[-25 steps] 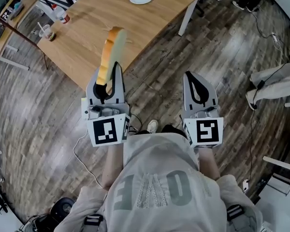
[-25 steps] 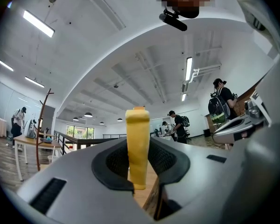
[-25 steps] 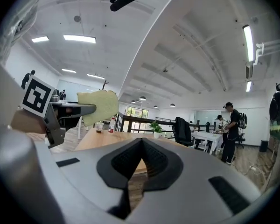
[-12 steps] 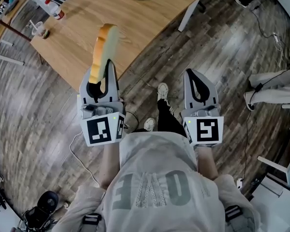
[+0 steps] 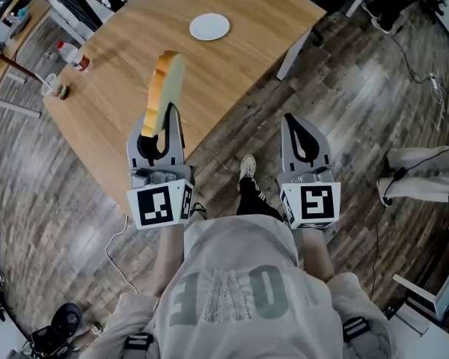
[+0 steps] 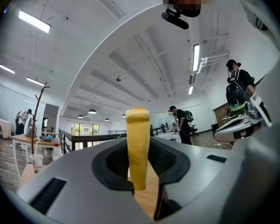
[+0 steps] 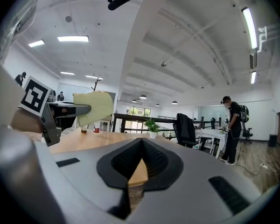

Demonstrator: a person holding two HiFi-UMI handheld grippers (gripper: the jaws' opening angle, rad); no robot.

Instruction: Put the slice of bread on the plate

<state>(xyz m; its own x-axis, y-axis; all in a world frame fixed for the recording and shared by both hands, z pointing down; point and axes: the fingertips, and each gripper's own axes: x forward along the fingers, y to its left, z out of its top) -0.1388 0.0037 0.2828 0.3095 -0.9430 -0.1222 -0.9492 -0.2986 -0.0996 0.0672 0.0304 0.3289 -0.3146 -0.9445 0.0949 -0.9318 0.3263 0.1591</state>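
The left claw [image 5: 162, 123] is clamped on the lower end of a slice of pale bread with a golden-brown crust [image 5: 165, 87]. The slice stands on edge between the dark pads and rises above the jaw tips. In the left gripper view the slice [image 6: 137, 146] fills the gap of the left claw [image 6: 140, 183] edge-on, with both pads pressed to its faces. The bread hangs in the air over the near part of the light wooden counter [image 5: 239, 73], touching nothing but the claw. The small round white plate [image 5: 209, 27] lies bare farther along the counter, well apart from the slice. The right claw [image 5: 298, 128] is held beside the left one, over the dark plank floor [image 5: 359, 111]. Its jaws are drawn together with nothing between them, as the right gripper view [image 7: 140, 146] shows. A clear bottle with a red cap [image 5: 72, 55] and a plastic cup [image 5: 51, 86] stand near the counter's far left edge.
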